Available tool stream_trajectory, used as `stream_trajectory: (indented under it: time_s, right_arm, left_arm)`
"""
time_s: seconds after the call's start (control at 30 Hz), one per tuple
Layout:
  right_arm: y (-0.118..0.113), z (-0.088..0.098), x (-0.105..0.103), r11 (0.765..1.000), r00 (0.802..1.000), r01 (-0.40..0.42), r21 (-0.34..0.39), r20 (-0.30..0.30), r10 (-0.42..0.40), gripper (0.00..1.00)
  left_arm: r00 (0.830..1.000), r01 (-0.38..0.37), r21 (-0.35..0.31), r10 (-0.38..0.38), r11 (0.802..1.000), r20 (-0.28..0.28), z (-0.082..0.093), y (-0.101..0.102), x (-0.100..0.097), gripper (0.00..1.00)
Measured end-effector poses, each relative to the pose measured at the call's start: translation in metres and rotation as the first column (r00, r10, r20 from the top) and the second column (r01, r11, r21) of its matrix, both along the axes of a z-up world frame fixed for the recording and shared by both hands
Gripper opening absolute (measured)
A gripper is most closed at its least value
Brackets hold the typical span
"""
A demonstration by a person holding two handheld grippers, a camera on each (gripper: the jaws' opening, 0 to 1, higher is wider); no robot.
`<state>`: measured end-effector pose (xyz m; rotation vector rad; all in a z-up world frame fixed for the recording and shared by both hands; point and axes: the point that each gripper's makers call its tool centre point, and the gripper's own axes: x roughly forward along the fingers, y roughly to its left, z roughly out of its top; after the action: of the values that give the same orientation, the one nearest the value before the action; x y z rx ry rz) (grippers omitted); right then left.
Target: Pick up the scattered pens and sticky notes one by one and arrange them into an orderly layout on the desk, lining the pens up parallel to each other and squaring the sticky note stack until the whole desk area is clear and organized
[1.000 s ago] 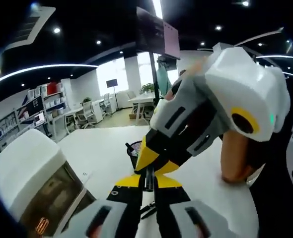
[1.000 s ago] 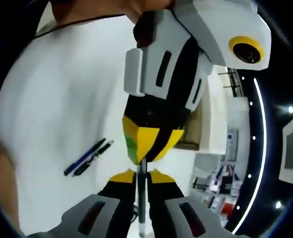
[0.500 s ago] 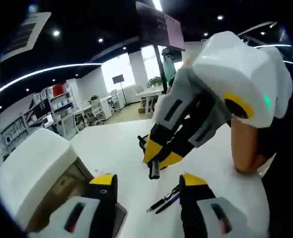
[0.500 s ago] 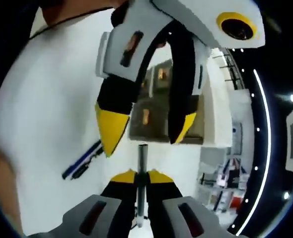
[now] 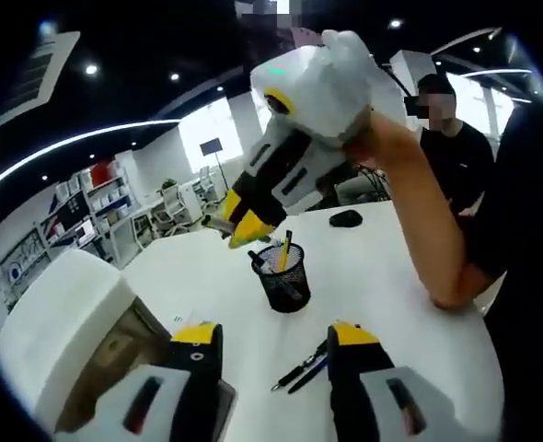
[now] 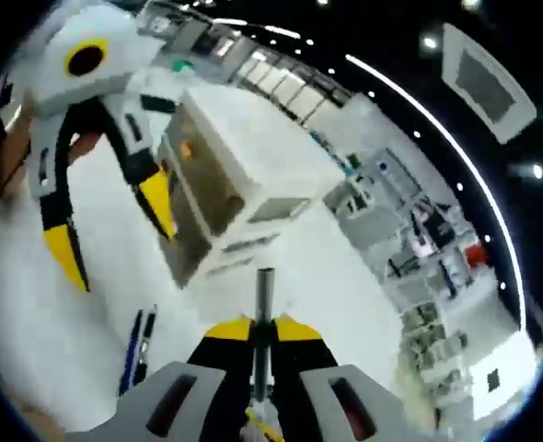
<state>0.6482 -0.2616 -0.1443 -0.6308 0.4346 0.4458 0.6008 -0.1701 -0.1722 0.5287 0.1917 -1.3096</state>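
My right gripper (image 6: 254, 328) is shut on a grey pen (image 6: 264, 299) that sticks out forward between its jaws. In the left gripper view the right gripper (image 5: 244, 226) hangs above a black mesh pen cup (image 5: 282, 280), with the pen's tip (image 5: 218, 224) poking out. My left gripper (image 5: 271, 336) is open and holds nothing. Just ahead of it, two dark pens (image 5: 303, 369) lie side by side on the white desk (image 5: 382, 295). In the right gripper view the left gripper (image 6: 110, 226) stands open at the left, above those pens (image 6: 135, 346).
A white box with a brown open front (image 5: 69, 322) stands on the desk at the left, also visible as the box (image 6: 225, 175). A black mouse (image 5: 345, 218) lies at the desk's far side. A seated person (image 5: 451, 138) is behind the desk. The cup holds several pens.
Both grippers held the grey pen one second ago. My left gripper opened and let go. The right gripper has lifted away with the pen, over the pen cup.
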Motion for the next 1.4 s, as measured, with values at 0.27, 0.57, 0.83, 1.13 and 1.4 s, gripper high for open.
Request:
stream_trajectory:
  time_s: [0.27, 0.57, 0.83, 1.13, 1.4]
  right_arm:
    - [-0.035, 0.005, 0.016, 0.932, 0.997, 0.081, 0.354, -0.018, -0.080, 0.06]
    - [-0.091, -0.033, 0.022, 0.873, 0.962, 0.272, 0.404, -0.150, -0.230, 0.06]
    - [-0.110, -0.022, 0.033, 0.783, 0.955, 0.285, 0.553, -0.098, -0.279, 0.06]
    - [-0.128, -0.077, 0.040, 0.719, 0.925, 0.379, 0.582, -0.253, -0.283, 0.06]
    - [-0.131, -0.076, 0.038, 0.706, 0.931, 0.364, 0.607, -0.260, -0.257, 0.06]
  left_arm:
    - [1.000, 0.027, 0.017, -0.027, 1.000, 0.015, 0.001, -0.002, -0.002, 0.45]
    - [1.000, 0.016, 0.016, -0.016, 1.000, 0.010, -0.002, -0.004, 0.000, 0.44]
    - [0.999, 0.023, 0.014, -0.024, 1.000, 0.024, -0.002, -0.011, -0.017, 0.44]
    - [0.999, 0.035, 0.027, -0.036, 0.999, 0.029, -0.008, -0.017, -0.025, 0.44]
    - [0.999, 0.039, 0.030, -0.040, 0.999, 0.034, -0.007, -0.017, -0.027, 0.44]
